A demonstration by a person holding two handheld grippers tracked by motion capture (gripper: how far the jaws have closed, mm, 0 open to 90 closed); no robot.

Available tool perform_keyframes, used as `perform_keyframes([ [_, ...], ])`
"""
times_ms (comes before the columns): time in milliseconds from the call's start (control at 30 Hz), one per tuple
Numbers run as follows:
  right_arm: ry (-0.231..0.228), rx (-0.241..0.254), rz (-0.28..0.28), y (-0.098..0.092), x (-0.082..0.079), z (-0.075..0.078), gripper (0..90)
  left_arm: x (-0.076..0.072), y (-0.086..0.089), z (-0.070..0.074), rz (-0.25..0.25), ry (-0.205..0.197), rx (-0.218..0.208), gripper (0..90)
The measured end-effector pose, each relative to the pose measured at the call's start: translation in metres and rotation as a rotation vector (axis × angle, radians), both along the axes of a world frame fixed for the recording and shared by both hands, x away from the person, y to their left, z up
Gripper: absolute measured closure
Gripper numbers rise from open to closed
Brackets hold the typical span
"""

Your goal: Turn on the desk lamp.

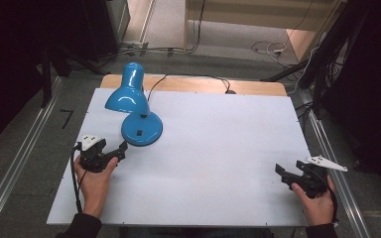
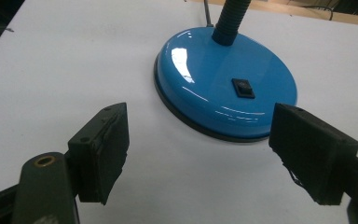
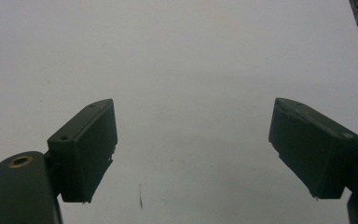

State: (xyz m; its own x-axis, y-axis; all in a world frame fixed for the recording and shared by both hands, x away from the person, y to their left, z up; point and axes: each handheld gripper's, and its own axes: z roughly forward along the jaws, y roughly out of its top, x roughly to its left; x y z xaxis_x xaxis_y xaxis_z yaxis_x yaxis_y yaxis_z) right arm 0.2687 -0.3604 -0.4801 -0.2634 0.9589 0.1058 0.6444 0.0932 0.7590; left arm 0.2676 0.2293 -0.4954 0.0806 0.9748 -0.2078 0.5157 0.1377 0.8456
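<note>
A glossy blue desk lamp [image 1: 129, 94] stands on the white tabletop [image 1: 213, 148] at the left, its shade bent down toward the far left. Its round base [image 2: 226, 81] carries a small black switch [image 2: 242, 88], and a black cord [image 1: 188, 78] runs off the far edge. My left gripper [image 1: 120, 150] sits just short of the base, open, jaws spread wide with nothing between them [image 2: 200, 154]. My right gripper [image 1: 281, 172] rests near the table's right front corner, open over bare white surface [image 3: 193, 149].
A wooden strip [image 1: 193, 84] borders the table's far edge. Metal rails [image 1: 20, 163] run along both sides of the table. Cables [image 1: 273, 49] lie on the floor beyond, and dark stands [image 1: 322, 59] rise at the right.
</note>
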Motion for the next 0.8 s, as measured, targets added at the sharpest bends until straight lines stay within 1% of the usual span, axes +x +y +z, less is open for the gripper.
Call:
perform_keyframes([
  [133, -0.009, 0.005, -0.003, -0.001, 0.000, 0.001, 14.1, 0.002, -0.001, 0.001, 0.005, -0.005, -0.001, 20.8],
  [267, 0.001, 0.002, 0.001, 0.001, 0.000, 0.000, 14.1, 0.003, -0.002, 0.001, 0.002, -0.007, -0.002, 20.8],
  [367, -0.001, 0.010, 0.000, 0.001, 0.000, 0.000, 14.1, 0.004, -0.003, 0.002, -0.001, -0.010, -0.002, 20.8],
  [767, -0.004, 0.012, 0.003, -0.001, 0.001, 0.000, 14.1, 0.011, -0.006, 0.000, -0.009, -0.011, -0.014, 21.0],
  [800, -0.003, 0.012, 0.002, -0.001, 0.000, 0.000, 14.1, 0.011, -0.007, 0.000, -0.010, -0.011, -0.013, 22.1],
])
